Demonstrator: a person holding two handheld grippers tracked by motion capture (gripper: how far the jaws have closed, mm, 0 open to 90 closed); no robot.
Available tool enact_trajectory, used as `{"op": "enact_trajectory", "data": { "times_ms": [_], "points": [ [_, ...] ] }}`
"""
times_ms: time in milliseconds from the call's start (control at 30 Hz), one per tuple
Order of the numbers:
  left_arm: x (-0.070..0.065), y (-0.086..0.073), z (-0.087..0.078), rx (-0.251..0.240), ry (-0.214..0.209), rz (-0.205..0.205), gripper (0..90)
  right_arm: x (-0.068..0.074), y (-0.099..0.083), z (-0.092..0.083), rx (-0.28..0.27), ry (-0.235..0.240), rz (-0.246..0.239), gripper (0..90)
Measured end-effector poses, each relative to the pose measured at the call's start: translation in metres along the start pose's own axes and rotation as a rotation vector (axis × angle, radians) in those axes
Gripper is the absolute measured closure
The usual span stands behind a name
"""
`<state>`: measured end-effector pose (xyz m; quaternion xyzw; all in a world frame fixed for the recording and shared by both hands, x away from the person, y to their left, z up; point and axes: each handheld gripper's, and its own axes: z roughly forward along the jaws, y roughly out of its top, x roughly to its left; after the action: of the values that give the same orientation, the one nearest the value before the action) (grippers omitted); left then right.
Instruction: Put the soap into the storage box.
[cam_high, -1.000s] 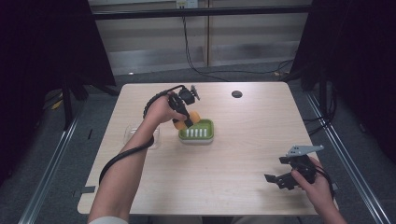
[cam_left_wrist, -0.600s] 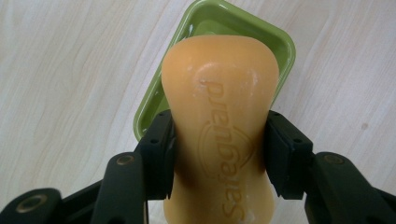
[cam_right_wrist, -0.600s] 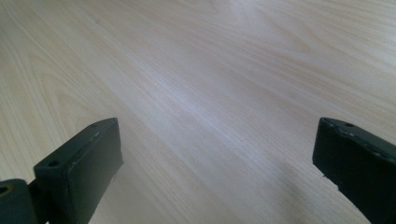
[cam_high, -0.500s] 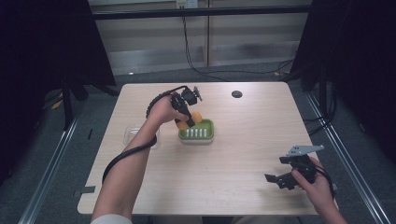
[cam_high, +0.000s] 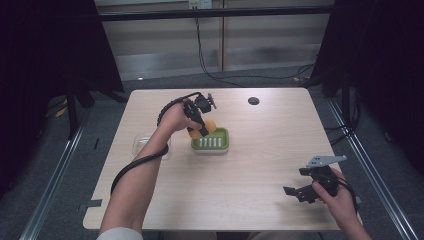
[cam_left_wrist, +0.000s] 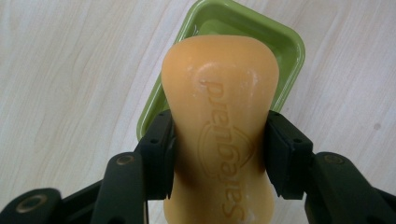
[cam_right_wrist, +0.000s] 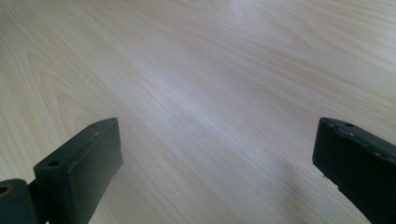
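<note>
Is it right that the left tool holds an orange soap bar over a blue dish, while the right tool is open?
Not quite: the dish is green, not blue, as the left gripper view shows. The left tool does hold the orange soap bar over it, and the right tool is open.

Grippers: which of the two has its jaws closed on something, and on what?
The left gripper: its jaws clamp an orange soap bar above the green dish. The right gripper is open over bare table.
</note>
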<state>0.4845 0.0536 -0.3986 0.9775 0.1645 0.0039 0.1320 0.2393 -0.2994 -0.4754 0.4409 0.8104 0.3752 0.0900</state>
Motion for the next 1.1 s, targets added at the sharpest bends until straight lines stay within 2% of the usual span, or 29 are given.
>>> {"op": "enact_trajectory", "data": {
  "times_ms": [233,267,300,367,400,533,600,667,767,867,967,1100],
  "points": [
    [-0.001,0.003,0.0,-0.003,0.006,0.017,49.7,-0.001,0.0,0.001,0.005,0.002,-0.004,1.3],
    [-0.001,0.003,0.0,0.0,0.008,0.031,49.7,-0.001,0.0,0.002,0.004,0.003,-0.004,1.3],
    [-0.002,0.004,0.0,0.002,0.001,0.023,49.7,0.0,0.0,0.001,0.004,0.003,-0.005,1.3],
    [-0.001,0.005,0.001,0.009,-0.008,0.037,49.7,0.0,0.0,0.001,0.002,0.003,-0.005,1.3],
    [-0.002,0.005,0.003,0.001,0.011,0.038,49.7,0.0,0.0,0.001,0.001,0.002,-0.004,1.3],
    [-0.001,0.005,0.005,0.002,-0.001,0.032,49.7,-0.001,-0.001,0.001,0.006,0.001,0.0,1.3],
    [-0.001,0.006,0.007,0.001,0.007,0.035,49.7,-0.001,-0.001,0.001,0.004,0.002,0.003,1.3],
    [0.0,0.006,0.007,0.011,-0.015,0.039,49.7,-0.001,-0.001,0.001,0.003,0.002,0.002,1.3],
    [0.0,0.007,0.01,0.006,-0.006,0.03,49.7,0.0,-0.001,0.002,0.004,0.003,-0.001,1.3],
    [0.0,0.007,0.013,0.003,0.005,0.045,49.7,-0.001,-0.001,0.001,0.005,0.002,0.001,1.3],
    [0.0,0.008,0.014,0.011,-0.017,0.041,49.7,-0.001,-0.001,0.001,0.005,0.005,0.001,1.3],
    [0.0,0.01,0.015,0.008,-0.005,0.053,49.7,-0.001,-0.001,0.001,0.005,0.003,0.002,1.3]
  ]
}}
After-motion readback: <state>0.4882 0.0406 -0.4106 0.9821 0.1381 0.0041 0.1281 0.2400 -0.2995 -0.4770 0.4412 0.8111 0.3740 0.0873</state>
